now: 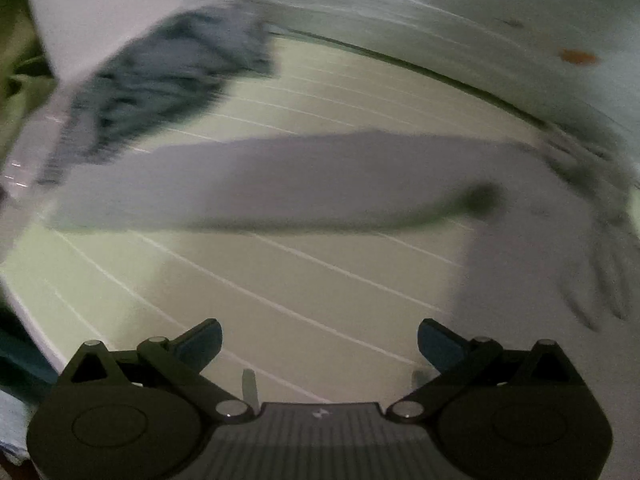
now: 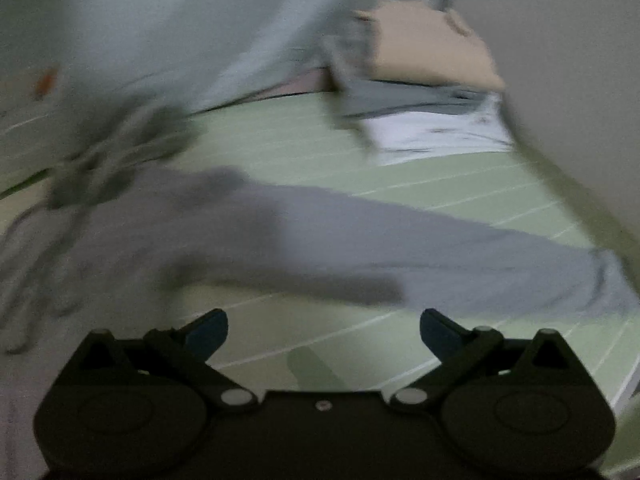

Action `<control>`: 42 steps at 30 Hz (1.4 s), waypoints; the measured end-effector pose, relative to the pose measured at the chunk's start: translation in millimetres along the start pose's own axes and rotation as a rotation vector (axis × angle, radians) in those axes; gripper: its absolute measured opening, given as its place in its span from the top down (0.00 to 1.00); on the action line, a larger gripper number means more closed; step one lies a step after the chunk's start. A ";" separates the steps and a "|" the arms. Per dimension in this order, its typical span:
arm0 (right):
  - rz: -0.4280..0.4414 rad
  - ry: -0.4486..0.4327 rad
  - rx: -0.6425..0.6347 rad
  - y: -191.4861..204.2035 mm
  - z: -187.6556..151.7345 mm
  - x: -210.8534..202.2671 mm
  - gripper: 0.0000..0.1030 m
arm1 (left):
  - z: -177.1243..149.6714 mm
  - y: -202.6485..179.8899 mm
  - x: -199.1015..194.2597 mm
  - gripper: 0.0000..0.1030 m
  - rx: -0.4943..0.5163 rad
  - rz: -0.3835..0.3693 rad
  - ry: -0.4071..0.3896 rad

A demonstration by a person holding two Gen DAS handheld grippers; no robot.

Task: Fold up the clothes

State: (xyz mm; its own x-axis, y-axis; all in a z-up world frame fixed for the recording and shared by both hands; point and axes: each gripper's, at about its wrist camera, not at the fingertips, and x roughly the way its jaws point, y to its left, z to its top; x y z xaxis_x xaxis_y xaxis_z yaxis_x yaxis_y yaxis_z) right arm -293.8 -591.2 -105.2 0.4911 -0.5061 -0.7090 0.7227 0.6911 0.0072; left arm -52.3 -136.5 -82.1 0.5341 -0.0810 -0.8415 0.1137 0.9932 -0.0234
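A grey garment, likely trousers, lies spread on the green striped sheet (image 1: 320, 280). In the left wrist view one long leg (image 1: 280, 180) runs across the middle and the body (image 1: 540, 260) lies at the right. In the right wrist view the garment (image 2: 360, 248) stretches from left to right. My left gripper (image 1: 319, 344) is open and empty above the sheet, short of the leg. My right gripper (image 2: 323, 334) is open and empty, just short of the garment's near edge. Both views are motion-blurred.
A dark patterned cloth (image 1: 160, 80) lies at the far left by a white block (image 1: 100, 12). A stack of folded clothes (image 2: 432, 120) with a beige item (image 2: 428, 52) on top sits at the far right. A pale wall (image 2: 160, 20) borders the bed.
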 end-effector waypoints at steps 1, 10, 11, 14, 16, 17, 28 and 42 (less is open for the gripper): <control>0.017 -0.001 -0.009 23.0 -6.8 -5.6 0.00 | 7.8 21.0 7.6 0.00 -0.022 0.014 -0.003; 0.134 0.058 -0.102 161.8 -62.8 -50.1 0.00 | 69.5 149.1 53.8 0.01 -0.124 0.159 0.008; 0.126 0.064 -0.117 168.9 -64.9 -53.0 0.00 | 73.2 158.4 59.7 0.01 -0.127 0.172 0.015; 0.093 0.077 -0.099 177.9 -65.7 -55.7 0.00 | 79.9 175.4 74.2 0.05 -0.128 0.218 0.030; 0.078 0.088 -0.094 183.2 -64.3 -57.6 0.00 | 82.9 178.6 84.1 0.07 -0.110 0.214 0.050; 0.067 0.090 -0.101 186.7 -63.3 -58.7 0.00 | 83.6 178.6 87.4 0.09 -0.104 0.210 0.059; 0.026 0.107 -0.065 205.4 -64.8 -60.2 0.00 | 87.4 192.2 102.0 0.08 -0.107 0.150 0.064; 0.041 0.152 -0.097 222.2 -73.7 -60.5 0.00 | 76.2 200.1 95.0 0.32 -0.109 0.098 -0.024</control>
State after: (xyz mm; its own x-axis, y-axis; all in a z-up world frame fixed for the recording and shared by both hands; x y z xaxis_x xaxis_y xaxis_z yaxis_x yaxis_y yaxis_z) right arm -198.8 -369.0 -112.7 0.4349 -0.3980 -0.8078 0.6495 0.7599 -0.0247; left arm 85.1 48.2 -125.6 0.5581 0.0158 -0.8296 -0.0308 0.9995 -0.0017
